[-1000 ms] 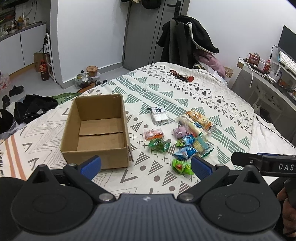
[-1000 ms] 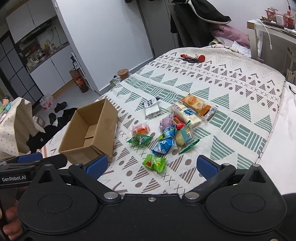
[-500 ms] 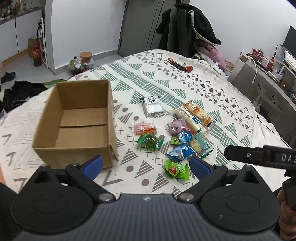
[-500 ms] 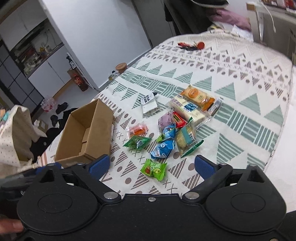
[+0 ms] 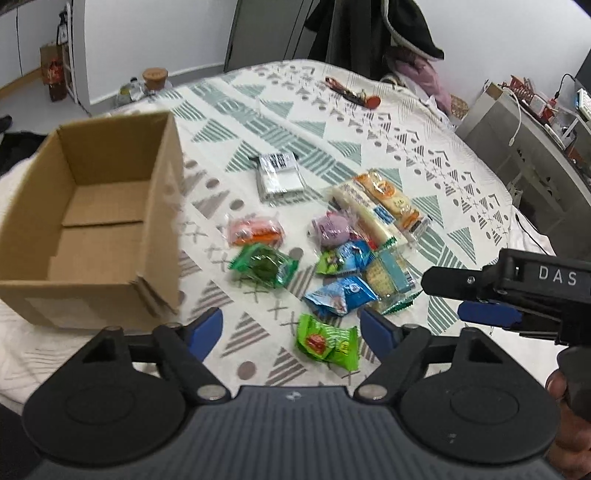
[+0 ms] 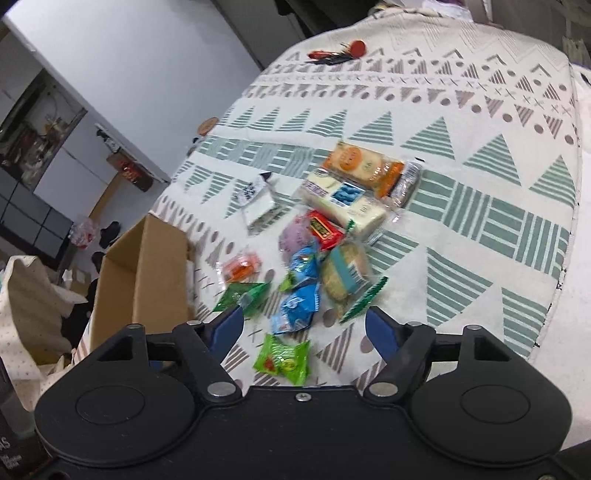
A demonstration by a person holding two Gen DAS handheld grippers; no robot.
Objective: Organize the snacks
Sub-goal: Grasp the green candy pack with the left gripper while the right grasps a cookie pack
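An empty cardboard box (image 5: 92, 221) (image 6: 147, 280) stands open on the patterned bedspread (image 5: 369, 125), left of several loose snack packets. Nearest me lies a bright green packet (image 5: 328, 341) (image 6: 284, 358). Beyond it are blue packets (image 5: 338, 293) (image 6: 297, 308), a dark green one (image 5: 264, 264), an orange one (image 5: 255, 230), a purple one (image 5: 330, 229), a silver pack (image 5: 279, 175) and long cracker packs (image 5: 384, 201) (image 6: 364, 164). My left gripper (image 5: 291, 325) is open, hovering just short of the bright green packet. My right gripper (image 6: 304, 325) is open above the blue packets; its arm (image 5: 517, 291) shows in the left wrist view.
Red keys (image 5: 354, 96) (image 6: 336, 53) lie at the far end of the bed. A desk (image 5: 535, 140) stands to the right, clothes hang on a rack (image 5: 369, 33) behind, and bottles and a jar (image 5: 155, 75) sit on the floor at left. A spotted cloth bag (image 6: 22, 314) is beside the box.
Both grippers have moved forward and lower toward the snack pile, which now looks larger. The right view has tilted. Both stay open and nothing has been picked up.
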